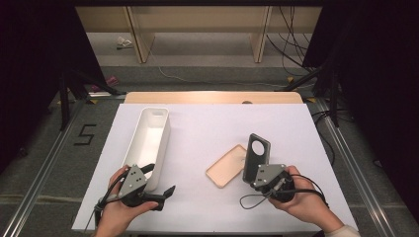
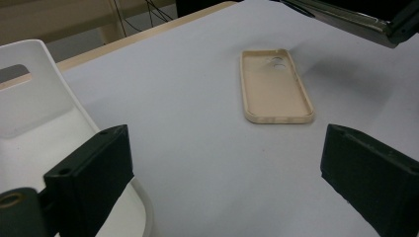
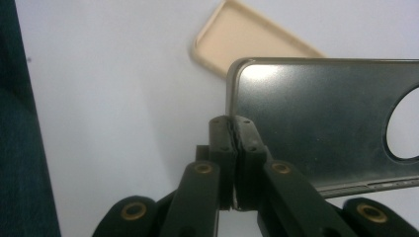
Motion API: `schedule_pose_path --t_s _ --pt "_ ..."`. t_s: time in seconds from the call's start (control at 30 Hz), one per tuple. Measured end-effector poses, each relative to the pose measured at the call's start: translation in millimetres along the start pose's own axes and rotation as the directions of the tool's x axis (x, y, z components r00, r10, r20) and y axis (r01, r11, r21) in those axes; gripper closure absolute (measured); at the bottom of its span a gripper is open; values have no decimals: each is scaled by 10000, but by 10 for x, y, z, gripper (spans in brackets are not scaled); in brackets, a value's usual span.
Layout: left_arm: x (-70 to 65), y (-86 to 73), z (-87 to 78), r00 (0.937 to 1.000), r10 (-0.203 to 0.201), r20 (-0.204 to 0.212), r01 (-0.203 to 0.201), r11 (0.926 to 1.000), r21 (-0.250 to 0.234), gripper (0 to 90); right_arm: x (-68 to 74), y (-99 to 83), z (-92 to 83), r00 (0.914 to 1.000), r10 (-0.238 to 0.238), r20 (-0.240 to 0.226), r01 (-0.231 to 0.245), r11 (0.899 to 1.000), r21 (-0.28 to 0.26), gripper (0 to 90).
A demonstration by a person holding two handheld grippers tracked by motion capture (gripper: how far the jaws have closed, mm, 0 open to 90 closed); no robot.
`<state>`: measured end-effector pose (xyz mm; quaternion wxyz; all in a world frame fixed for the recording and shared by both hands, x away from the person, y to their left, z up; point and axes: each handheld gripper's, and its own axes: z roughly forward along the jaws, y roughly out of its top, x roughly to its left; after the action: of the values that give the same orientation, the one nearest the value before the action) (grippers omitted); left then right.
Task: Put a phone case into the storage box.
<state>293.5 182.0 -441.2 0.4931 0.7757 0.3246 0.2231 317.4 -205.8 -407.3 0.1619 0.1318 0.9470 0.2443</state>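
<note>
A beige phone case lies hollow side up near the middle of the white table. Just right of it, a dark grey phone case with a large round cutout is held up off the table, tilted on edge. My right gripper is shut on its lower edge; in the right gripper view the jaws pinch the dark case thinly, above the beige case. My left gripper stands open beside the near end of a white bin, nothing between its jaws. The beige case lies ahead of them.
The long white bin looks empty and runs along the table's left side. A wooden strip borders the far edge. Cables and wooden shelving lie on the floor beyond, with dark curtains on both sides. Bare white surface stretches between the bin and the cases.
</note>
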Motion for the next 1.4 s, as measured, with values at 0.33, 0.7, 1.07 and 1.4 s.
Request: schedule_pose_path --t_s 0.33,0.7,1.07,1.4 --pt "-55 211 106 9994 -320 -115 320 9995 30 85 -30 204 127 9999 -100 18 101 9980 -628 886" --pt "-43 829 469 9959 -830 361 822 9964 226 154 10 471 221 9985 -455 313 483 9940 -983 886" --pt "-58 1346 1039 9946 -850 604 759 9873 1395 235 32 537 235 9984 -455 326 488 9930 -1077 887" --pt "-44 1509 1484 9850 -1554 751 1345 9638 2302 331 61 593 264 9976 -673 164 686 9935 -912 887"
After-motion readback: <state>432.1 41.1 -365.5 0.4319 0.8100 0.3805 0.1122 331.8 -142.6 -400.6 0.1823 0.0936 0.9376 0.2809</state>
